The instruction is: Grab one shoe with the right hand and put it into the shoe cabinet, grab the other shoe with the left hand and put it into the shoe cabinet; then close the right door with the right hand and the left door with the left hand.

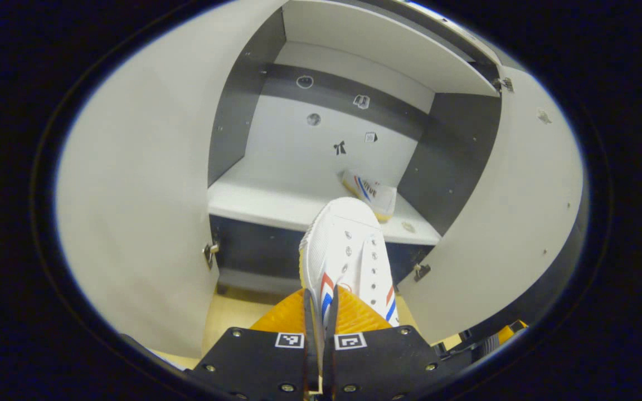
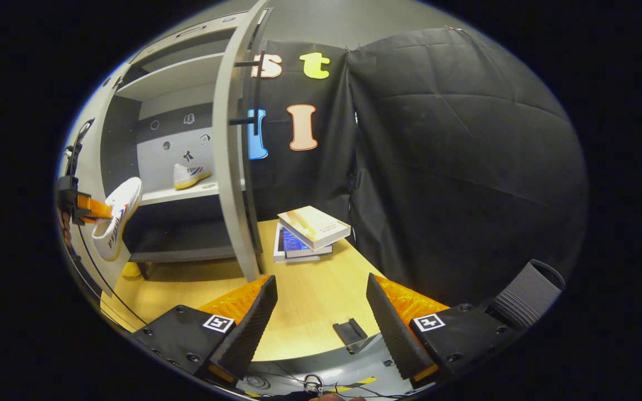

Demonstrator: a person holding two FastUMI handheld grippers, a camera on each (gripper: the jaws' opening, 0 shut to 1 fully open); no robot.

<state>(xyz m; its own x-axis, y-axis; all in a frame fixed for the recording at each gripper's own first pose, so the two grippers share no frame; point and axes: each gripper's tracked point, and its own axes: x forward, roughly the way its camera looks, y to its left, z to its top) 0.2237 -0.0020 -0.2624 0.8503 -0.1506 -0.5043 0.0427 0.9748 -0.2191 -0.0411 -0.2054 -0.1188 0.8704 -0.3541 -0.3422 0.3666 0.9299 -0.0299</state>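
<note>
Now, step in hand: I judge this to be the 2nd shoe going in, carried by my left gripper (image 1: 321, 328) toward the open shoe cabinet (image 1: 254, 111).

Left fingers: clenched on the held shoe (image 1: 349, 250), pinching the thin edge at its heel end, toe pointing at the shelf (image 1: 265, 203).

Right fingers: my right gripper (image 2: 321, 312) is spread wide and holds nothing, hanging above the worktop (image 2: 310, 301).

Where the shoes are: 1 shoe, the placed shoe (image 1: 370, 192), lies on the shelf toward the right wall; the held one hangs in the air just in front of the shelf edge, as the right gripper view shows from the side (image 2: 116, 217).

Doors: the left door (image 1: 142, 184) and the right door (image 1: 499, 211) both stand open on either side of the opening.

How it will handle: light canvas, soft upper, stiffer sole, by my reckoning. Held by 1 edge it can droop or swing, so a slow carry suits it.

Where to hold: the heel collar works; a grip nearer the middle would swing less.

Next call: land it left of the placed shoe, where the shelf is bare.

Also about: a stack of books (image 2: 307, 234) on the worktop beside the right door.
</note>
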